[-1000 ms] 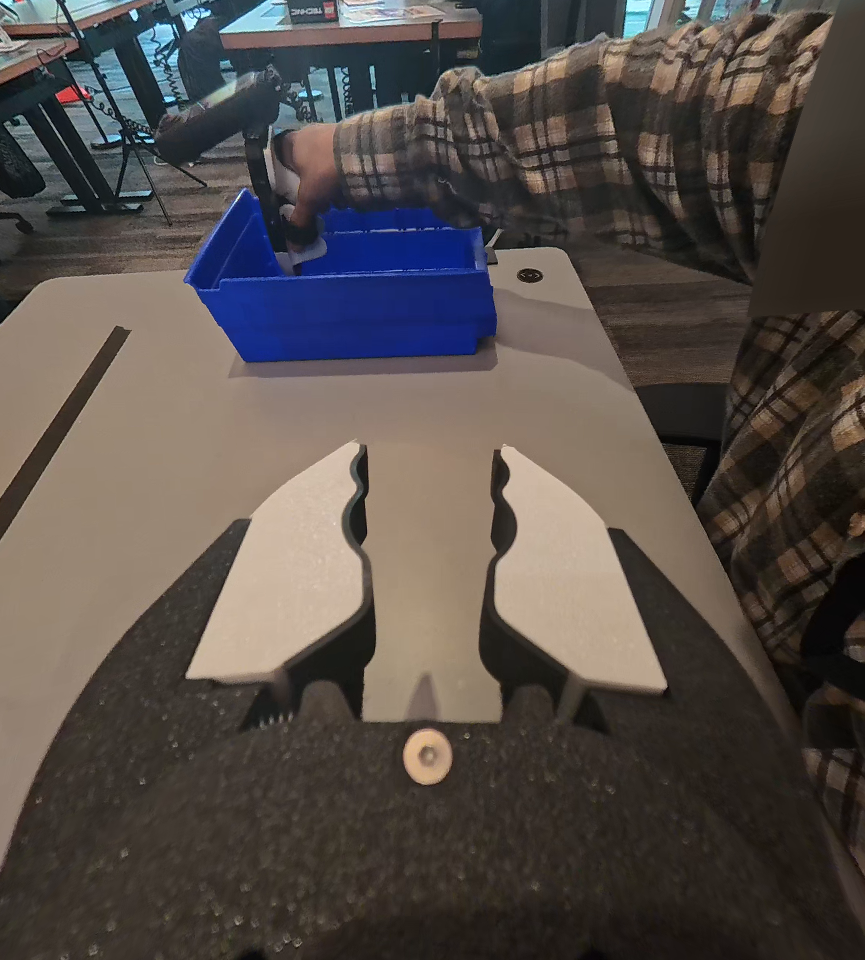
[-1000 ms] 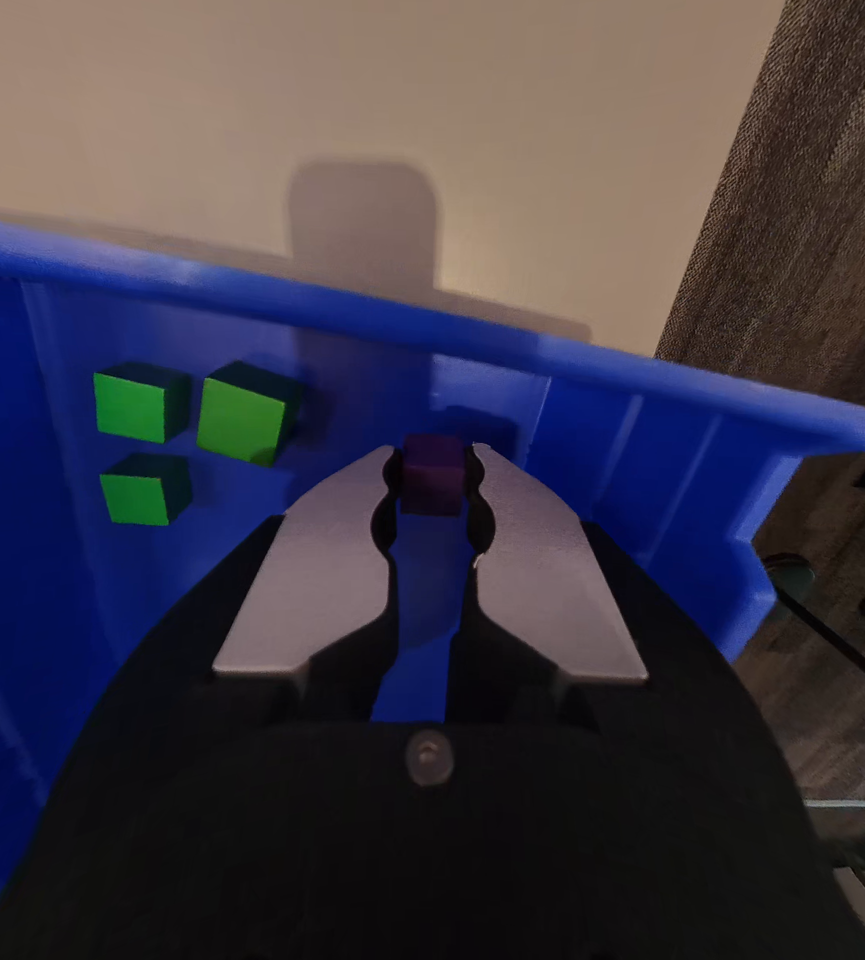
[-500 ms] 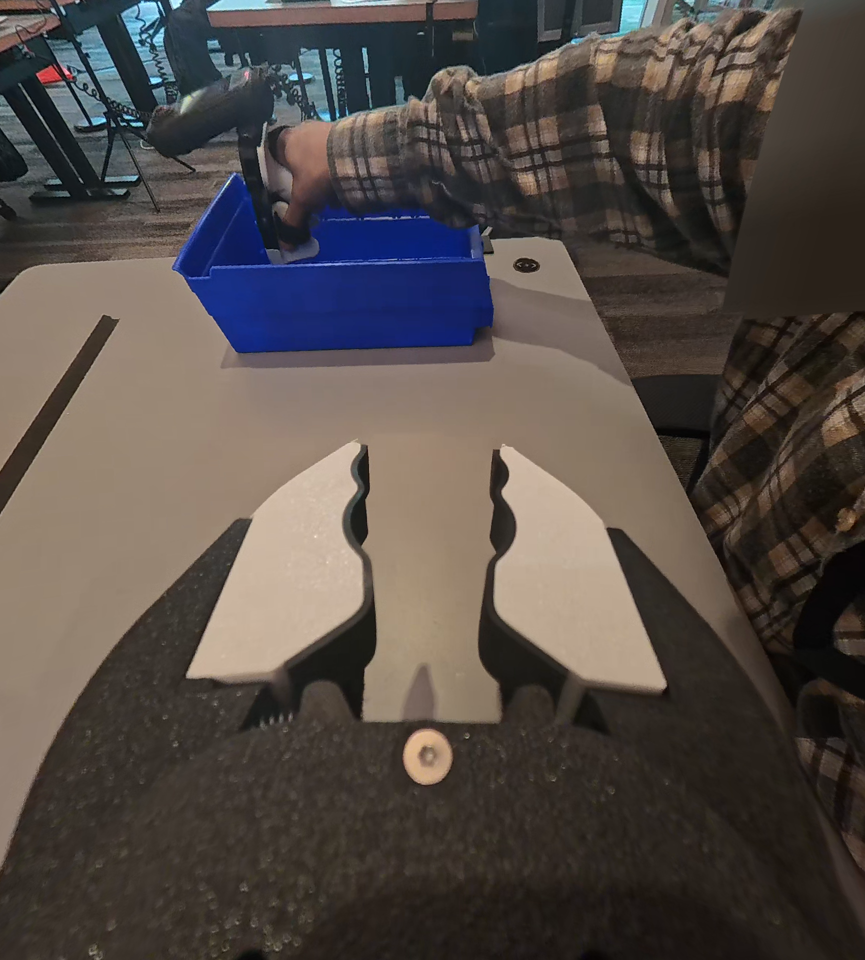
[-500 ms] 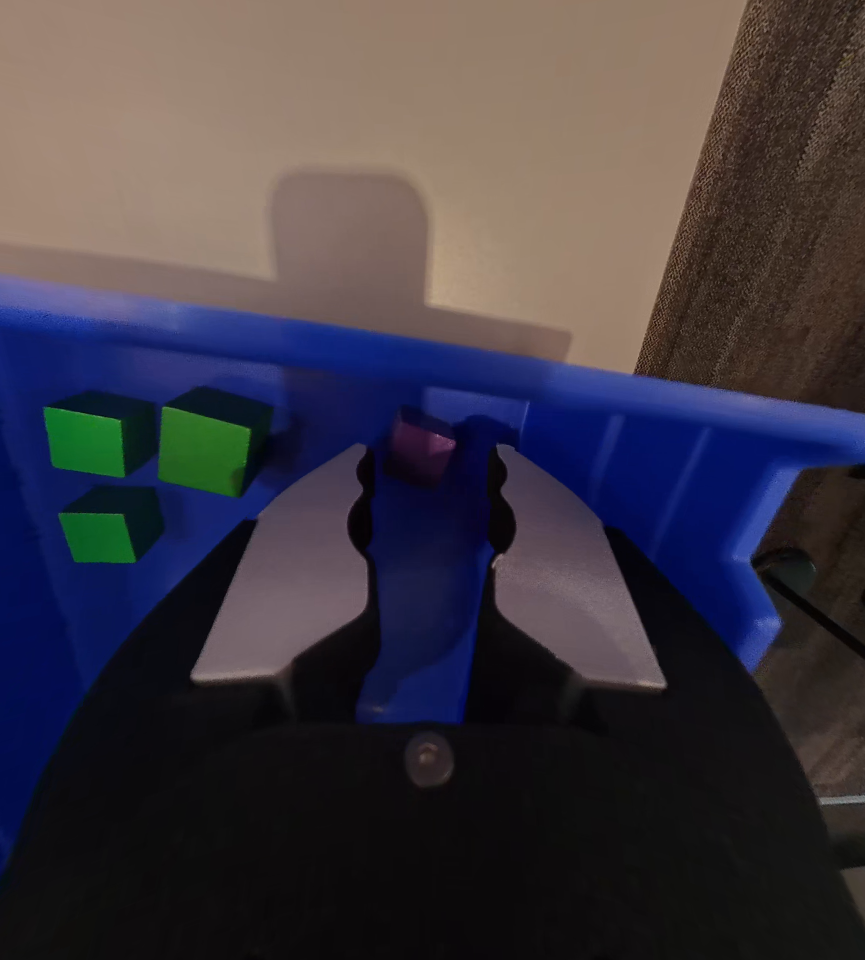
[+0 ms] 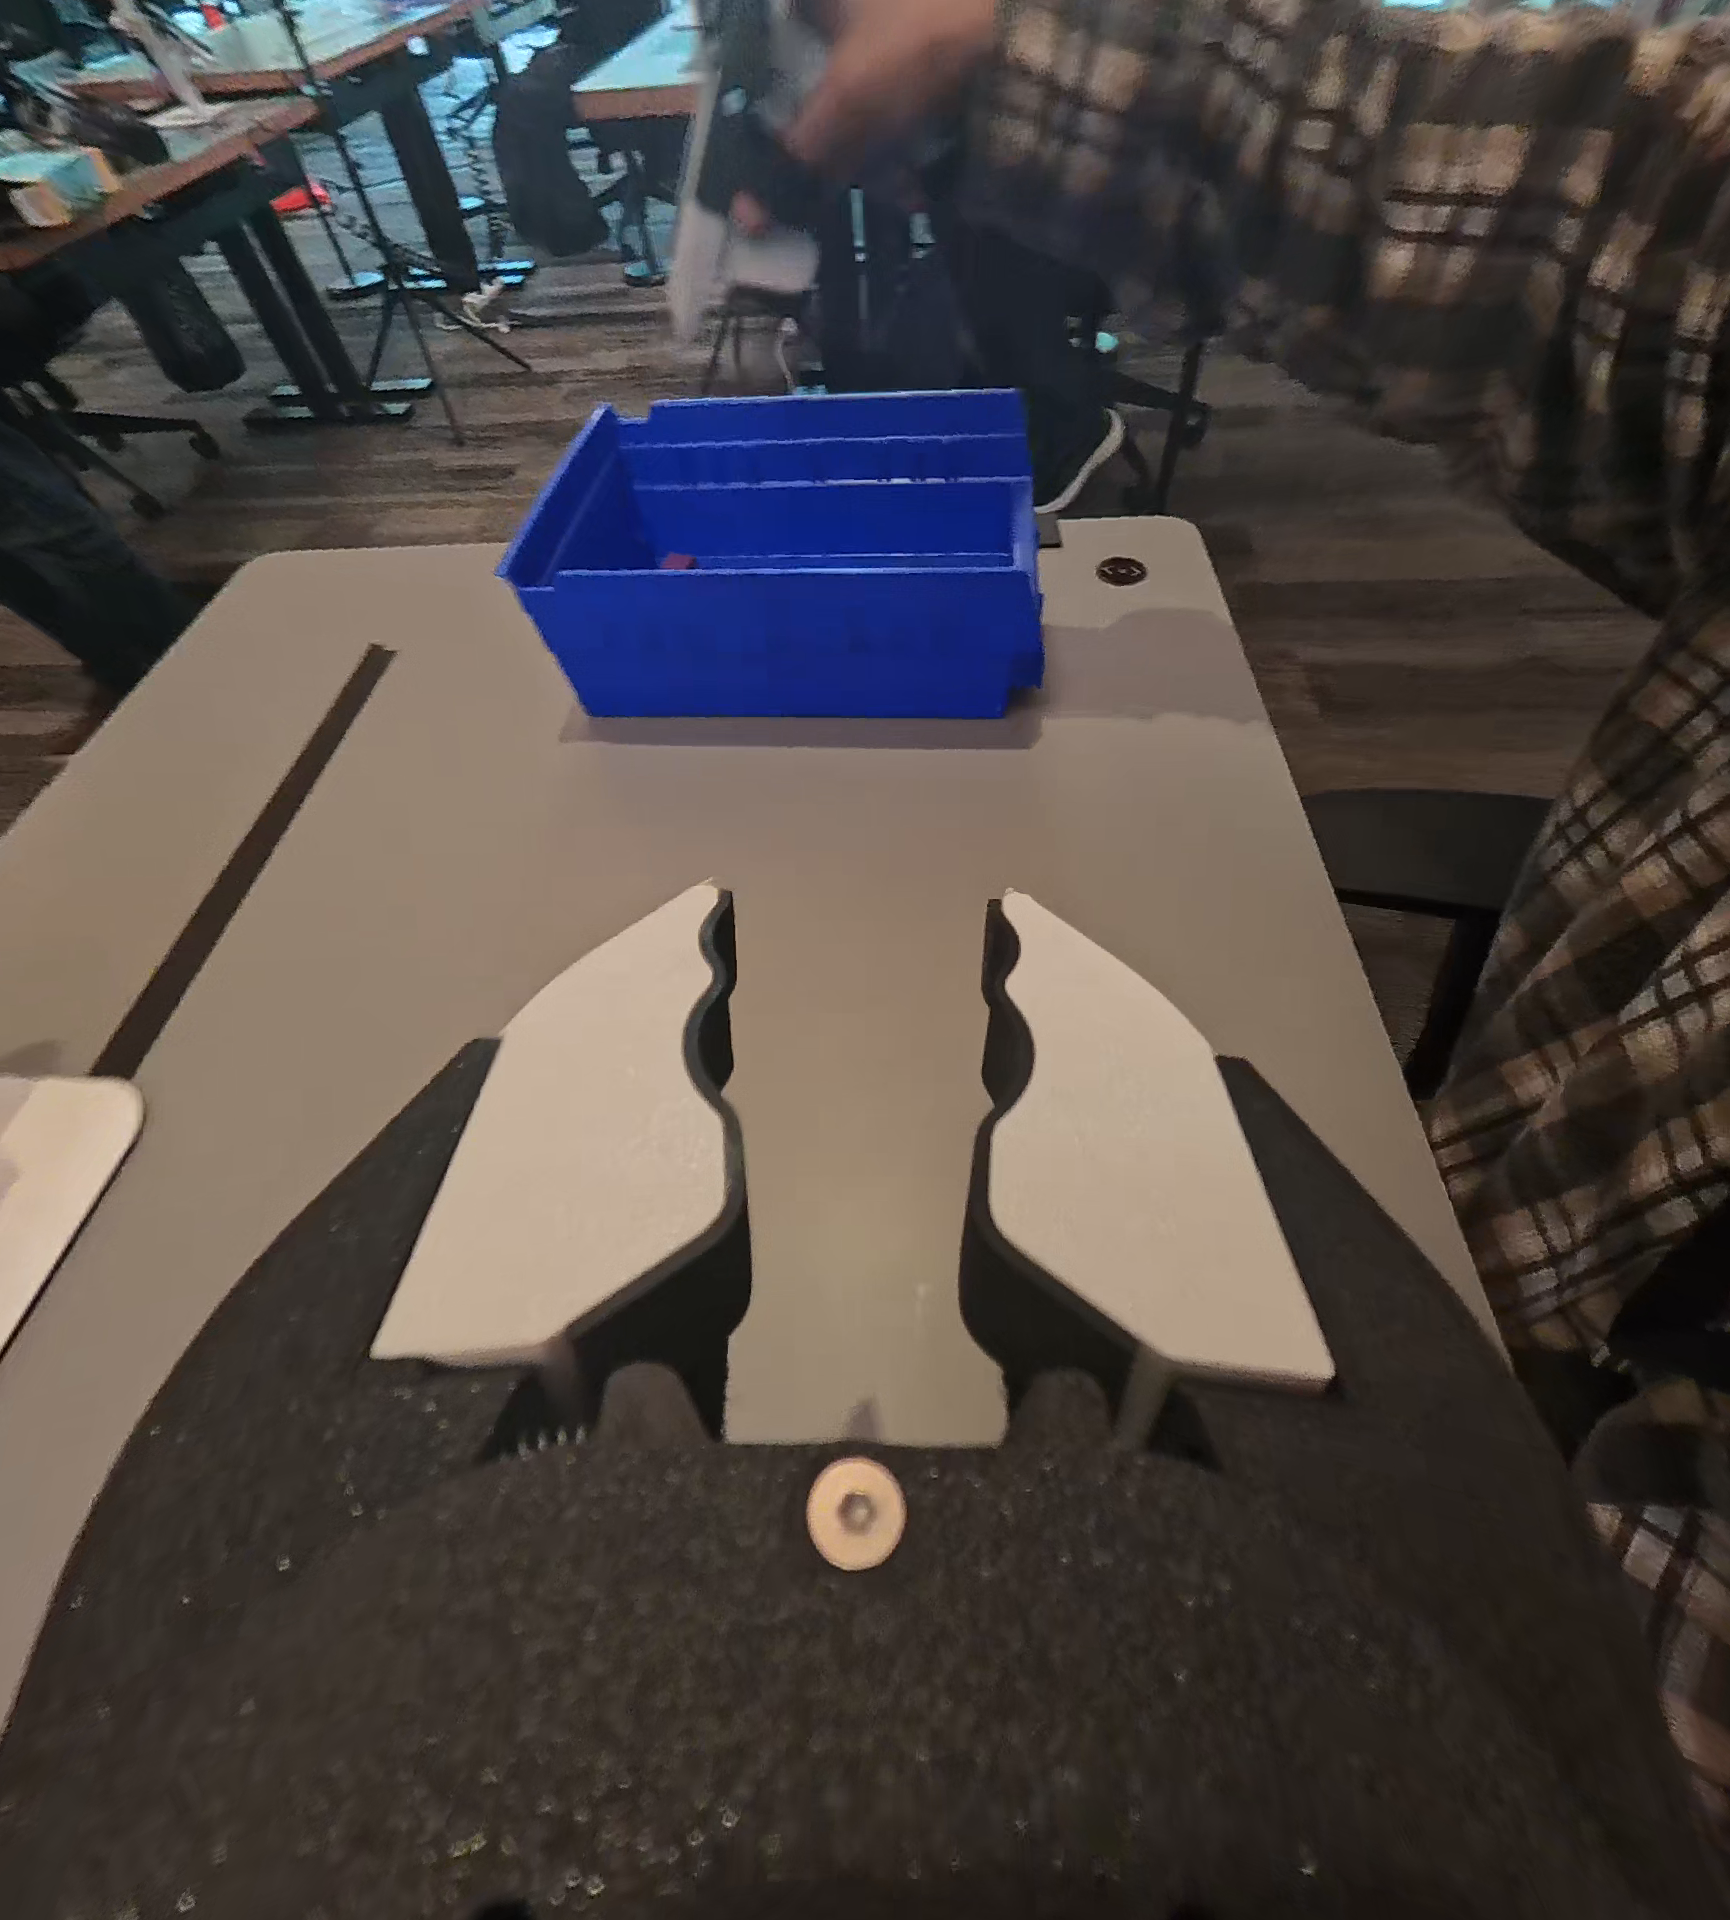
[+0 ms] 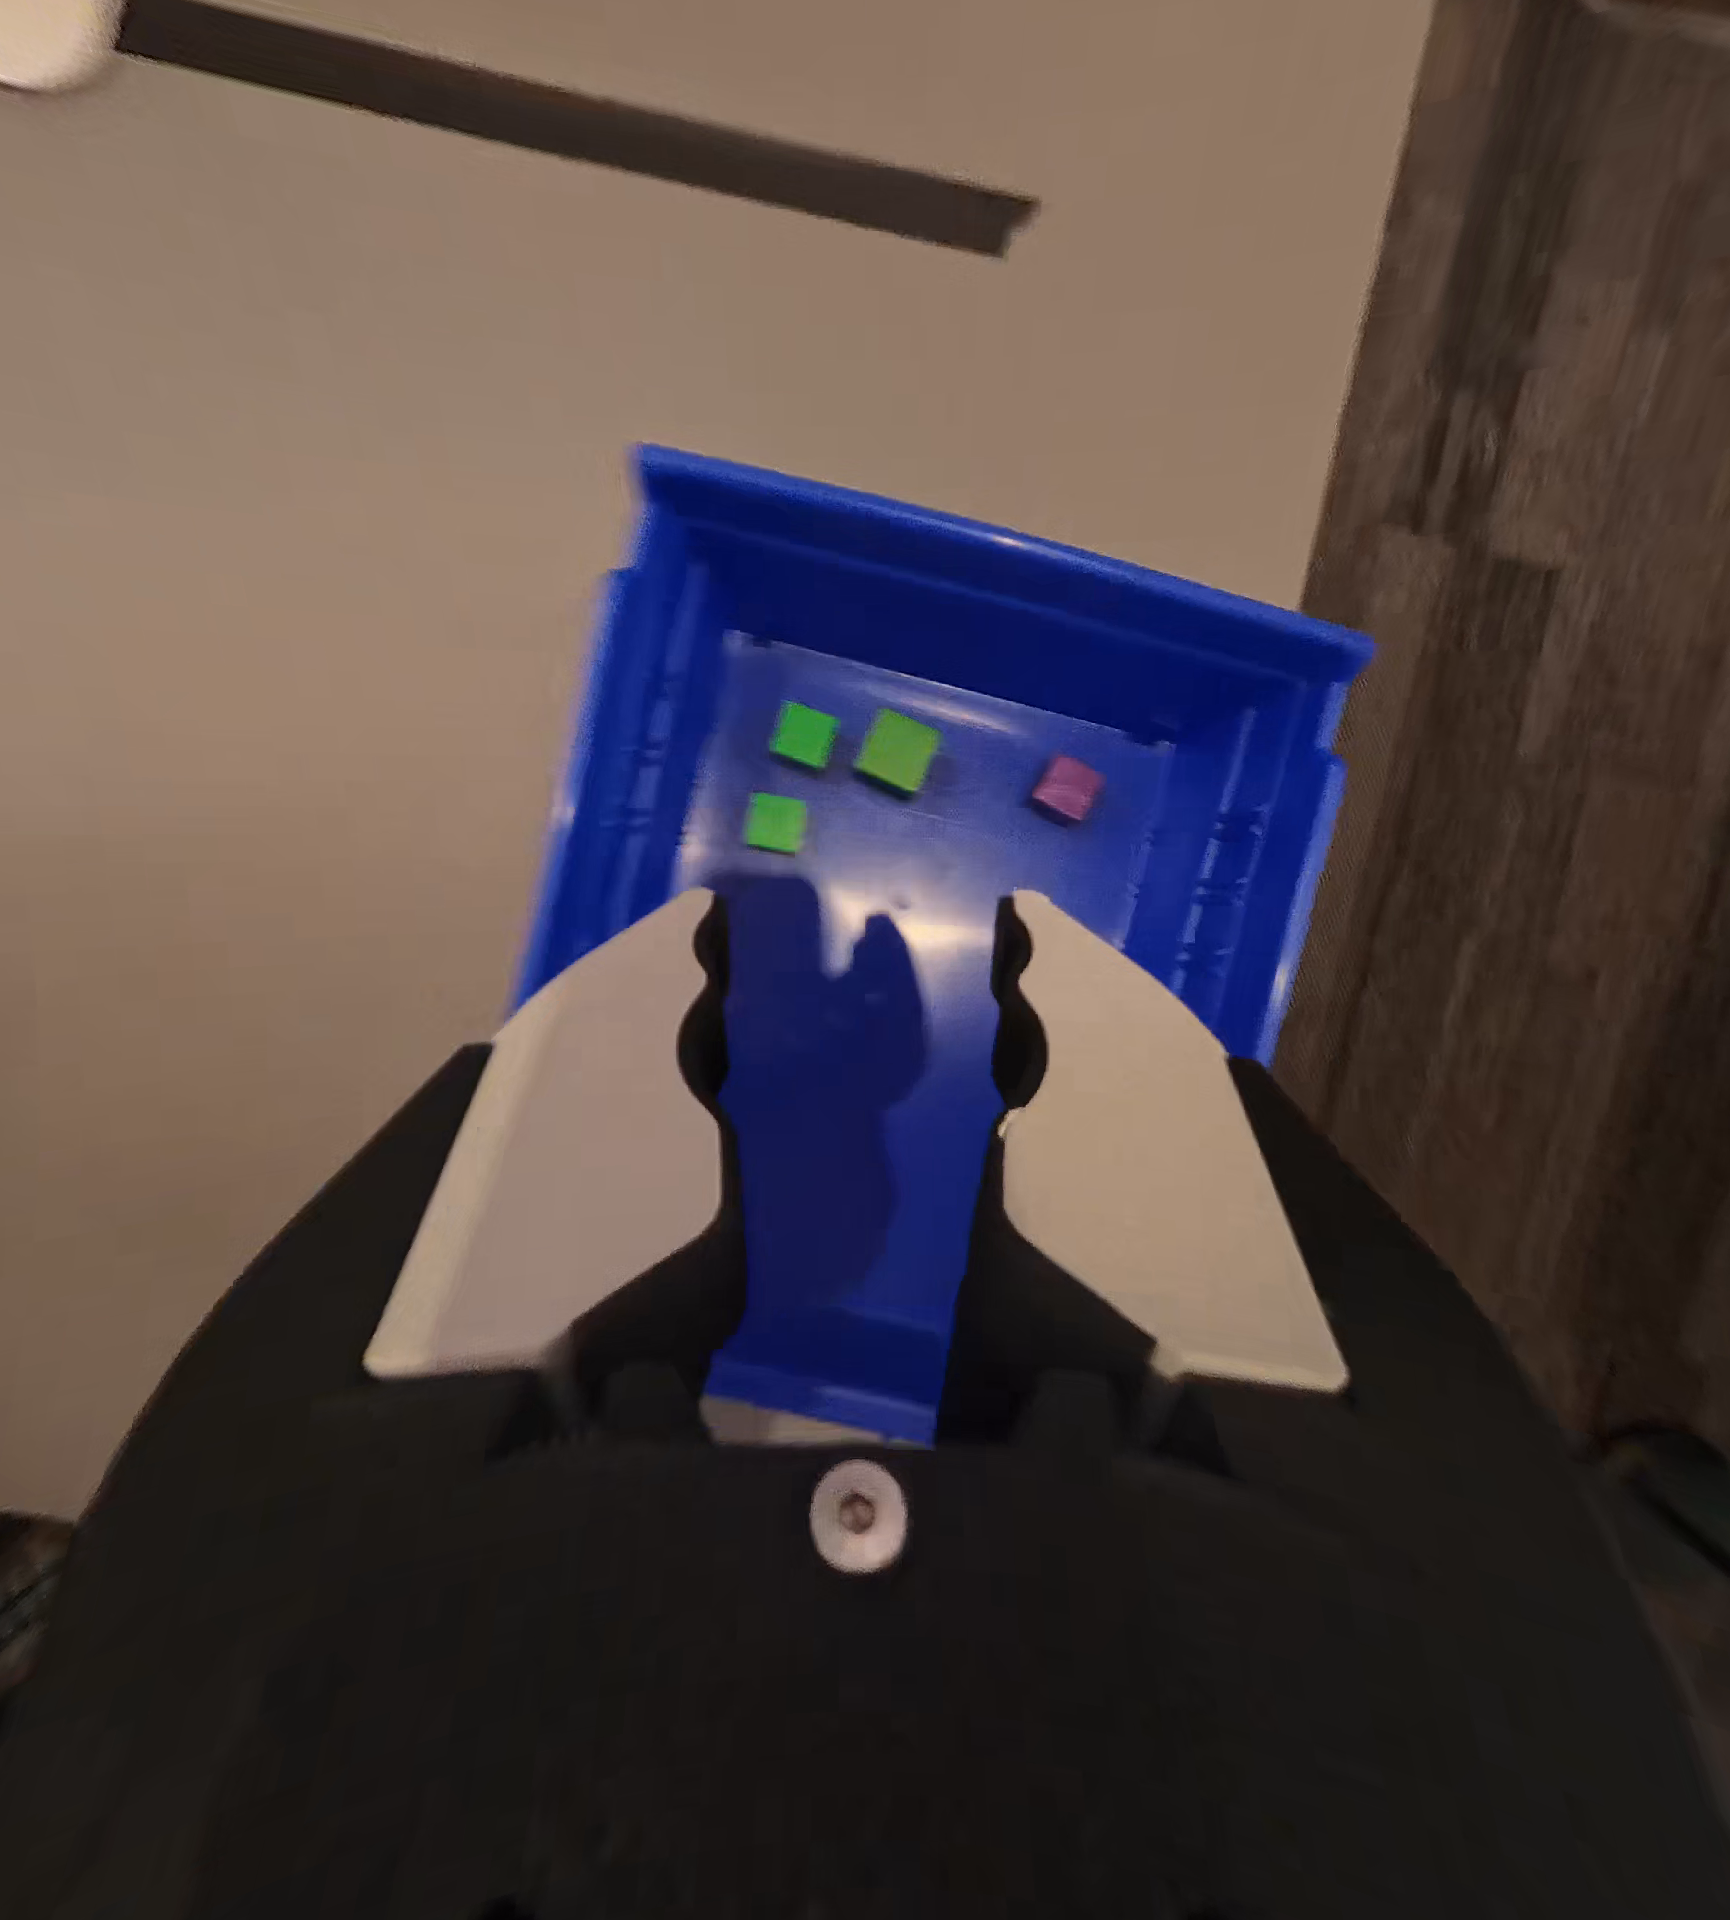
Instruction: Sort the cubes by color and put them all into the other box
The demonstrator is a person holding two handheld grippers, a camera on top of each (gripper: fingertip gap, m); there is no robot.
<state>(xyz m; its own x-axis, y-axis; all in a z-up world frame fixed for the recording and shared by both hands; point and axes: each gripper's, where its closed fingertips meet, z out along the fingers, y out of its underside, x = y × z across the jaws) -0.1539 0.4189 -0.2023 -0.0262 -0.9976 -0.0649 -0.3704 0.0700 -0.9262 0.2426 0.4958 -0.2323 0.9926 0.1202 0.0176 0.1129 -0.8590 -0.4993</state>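
Cubes grouped, source box out of sight

Our right gripper (image 6: pixel 856 914) hangs spread wide and empty above the blue box (image 6: pixel 986 566), where three green cubes (image 6: pixel 897 753) cluster apart from the purple cube (image 6: pixel 1067 787). Our left gripper (image 5: pixel 859 904) idles agape over the table (image 5: pixel 840 800), gripping nothing. We risk dropping later purples among the greens, since the box's floor has no divider.

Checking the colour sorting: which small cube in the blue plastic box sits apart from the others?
The purple cube, alone near the right wall of the blue plastic box. The three green cubes cluster together at the left.
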